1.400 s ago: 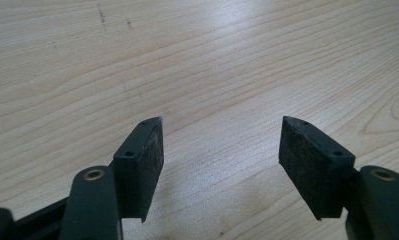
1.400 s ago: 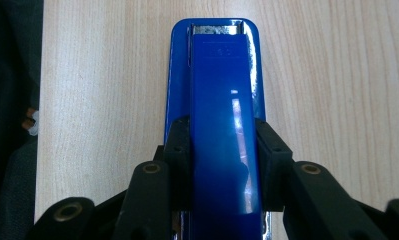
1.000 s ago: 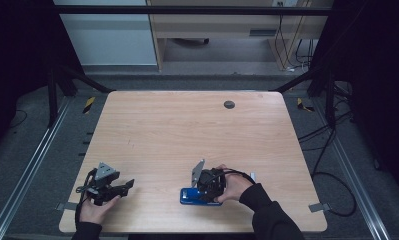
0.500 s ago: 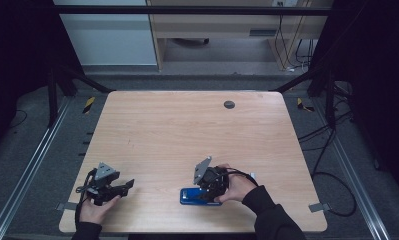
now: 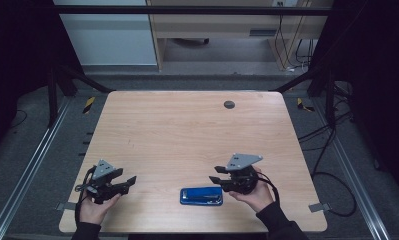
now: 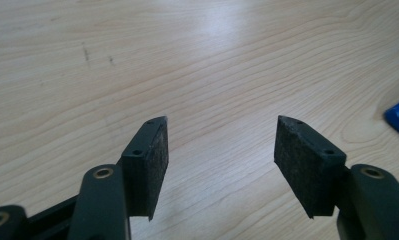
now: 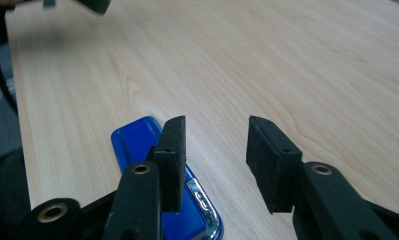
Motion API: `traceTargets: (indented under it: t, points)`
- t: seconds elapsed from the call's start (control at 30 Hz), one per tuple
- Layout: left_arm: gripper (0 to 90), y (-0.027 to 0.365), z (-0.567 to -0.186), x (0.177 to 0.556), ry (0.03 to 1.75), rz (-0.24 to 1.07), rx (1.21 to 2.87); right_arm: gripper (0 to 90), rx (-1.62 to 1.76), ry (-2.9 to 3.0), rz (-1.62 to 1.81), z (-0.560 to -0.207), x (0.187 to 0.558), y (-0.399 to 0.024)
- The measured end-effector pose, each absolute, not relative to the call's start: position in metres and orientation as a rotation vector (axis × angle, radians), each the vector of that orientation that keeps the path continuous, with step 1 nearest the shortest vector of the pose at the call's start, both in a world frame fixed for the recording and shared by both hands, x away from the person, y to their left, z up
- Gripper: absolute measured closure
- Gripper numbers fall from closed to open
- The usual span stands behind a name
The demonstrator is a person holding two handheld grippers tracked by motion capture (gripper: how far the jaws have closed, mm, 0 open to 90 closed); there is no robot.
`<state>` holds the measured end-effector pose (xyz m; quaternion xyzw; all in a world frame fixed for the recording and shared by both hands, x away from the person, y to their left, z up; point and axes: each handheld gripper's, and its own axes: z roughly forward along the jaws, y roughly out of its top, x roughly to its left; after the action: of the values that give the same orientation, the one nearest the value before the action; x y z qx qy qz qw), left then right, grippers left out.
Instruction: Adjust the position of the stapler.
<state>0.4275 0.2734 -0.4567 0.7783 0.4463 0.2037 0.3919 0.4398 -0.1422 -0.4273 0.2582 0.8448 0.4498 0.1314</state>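
We take the blue stapler [image 5: 201, 196] as our landmark: it lies flat on the wooden worktop [image 5: 187, 135] near the front edge, long side running across, and everything else we place from it. The worktop's far half, well beyond the stapler, carries just a small dark round grommet [image 5: 229, 104]. Our right gripper [image 5: 218, 179] hangs just beside the stapler's right end and a little above it, hand cupped under the body, grey plate up, fingers [image 7: 171, 150] pointing left over that end; its fingers have just been closing partway, yet they stand apart with nothing between them, the stapler lying below and to the side, untouched. We judge this a hover over the stapler, close enough to come back down on it. Our left gripper [image 5: 132, 180] sits well to the stapler's left, low over the worktop, aimed toward the stapler, fingers [image 6: 149, 165] spread wide and empty, apparently waiting its turn.
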Motion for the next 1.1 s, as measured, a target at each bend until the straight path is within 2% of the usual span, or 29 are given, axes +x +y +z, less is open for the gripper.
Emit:
traceTargets:
  t: [0.23,0.4,0.5,1.1]
  points:
    - [41.2,0.254,-0.440,0.425,1.048,0.515,1.994,75.1,0.919,2.265,1.384,-0.432,0.419,-0.176]
    - [43.2,0.234,-0.425,0.429,0.989,0.508,1.981,86.1,0.946,2.202,1.380,-0.434,0.408,-0.187]
    - [44.3,0.221,-0.418,0.431,0.951,0.508,1.995,89.8,0.956,2.200,1.368,-0.439,0.405,-0.191]
    - [49.1,0.144,-0.406,0.438,0.701,0.414,2.107,90.0,0.982,2.264,1.340,-0.461,0.388,-0.189]
